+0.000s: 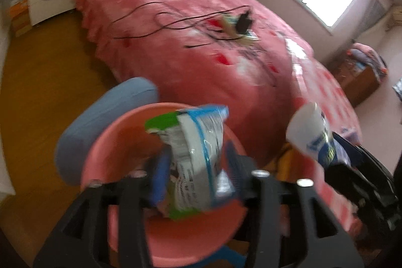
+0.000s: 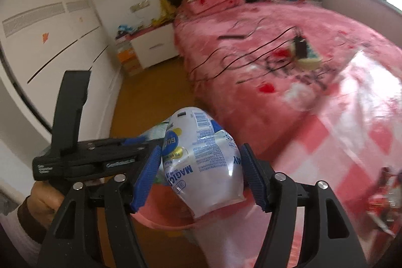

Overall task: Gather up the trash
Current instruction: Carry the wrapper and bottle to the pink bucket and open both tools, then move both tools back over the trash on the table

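Left gripper (image 1: 193, 175): we read the jaws as parted, with a crumpled snack wrapper (image 1: 193, 155) standing between the blue pads. The left pad lies against the wrapper; on the right side we see a gap. We cannot tell whether the wrapper is still held.
Right gripper (image 2: 201, 175): we see the jaws set wide, with a clear gap on both sides of a white plastic pouch (image 2: 203, 162). The pads do not press on it.
Snack wrapper: between the left jaws and directly above the pink basin (image 1: 105, 142).
White plastic pouch: between the right jaws, its lower edge over the basin rim.
Pink basin: below and ahead of both pairs of jaws; a blue cushioned seat (image 1: 100, 117) lies to its left.
Bed (image 1: 201, 54): beyond the jaws, with a pink cover carrying black cables (image 1: 160, 24).
Person's hand (image 2: 45, 197): left of the right jaws, gripping the other tool.
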`<action>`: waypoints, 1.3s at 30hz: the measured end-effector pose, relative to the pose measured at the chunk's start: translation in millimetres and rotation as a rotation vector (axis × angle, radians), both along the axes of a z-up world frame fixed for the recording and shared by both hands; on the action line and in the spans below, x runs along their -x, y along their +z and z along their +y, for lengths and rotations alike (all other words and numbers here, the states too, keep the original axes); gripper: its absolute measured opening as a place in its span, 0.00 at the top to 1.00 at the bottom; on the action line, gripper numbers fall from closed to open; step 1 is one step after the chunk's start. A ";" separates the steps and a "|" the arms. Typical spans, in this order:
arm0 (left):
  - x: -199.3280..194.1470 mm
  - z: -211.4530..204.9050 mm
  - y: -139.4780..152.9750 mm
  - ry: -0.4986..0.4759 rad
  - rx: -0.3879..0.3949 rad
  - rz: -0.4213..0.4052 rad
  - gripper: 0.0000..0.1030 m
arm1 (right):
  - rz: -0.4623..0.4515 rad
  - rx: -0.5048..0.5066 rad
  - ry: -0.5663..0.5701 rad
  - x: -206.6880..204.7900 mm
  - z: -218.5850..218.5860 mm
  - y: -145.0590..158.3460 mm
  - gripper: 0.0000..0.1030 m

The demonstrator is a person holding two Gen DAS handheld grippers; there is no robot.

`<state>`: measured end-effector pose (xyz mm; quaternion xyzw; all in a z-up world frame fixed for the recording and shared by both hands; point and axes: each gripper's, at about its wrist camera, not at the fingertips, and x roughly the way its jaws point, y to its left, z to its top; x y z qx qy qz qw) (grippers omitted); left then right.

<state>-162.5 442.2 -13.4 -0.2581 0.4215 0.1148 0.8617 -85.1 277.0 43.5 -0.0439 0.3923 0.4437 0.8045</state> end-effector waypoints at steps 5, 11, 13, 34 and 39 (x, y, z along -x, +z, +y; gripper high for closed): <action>13.7 19.7 -13.1 0.093 -0.073 0.033 0.25 | 0.040 -0.011 -0.021 2.9 -0.8 -14.8 0.18; 14.7 14.3 -7.2 0.095 -0.127 0.012 0.21 | 0.032 -0.047 -0.112 2.8 -33.7 -4.4 0.14; 13.6 6.9 -3.1 0.079 -0.141 0.006 0.21 | 0.018 -0.042 -0.141 5.4 -45.3 -1.0 0.13; -16.3 -113.8 34.7 -0.200 -0.164 -0.082 0.20 | -0.079 -0.046 -0.428 23.1 -170.7 5.1 0.07; -19.0 -136.3 41.2 -0.244 -0.153 -0.096 0.20 | -0.095 -0.033 -0.489 19.9 -194.2 7.3 0.06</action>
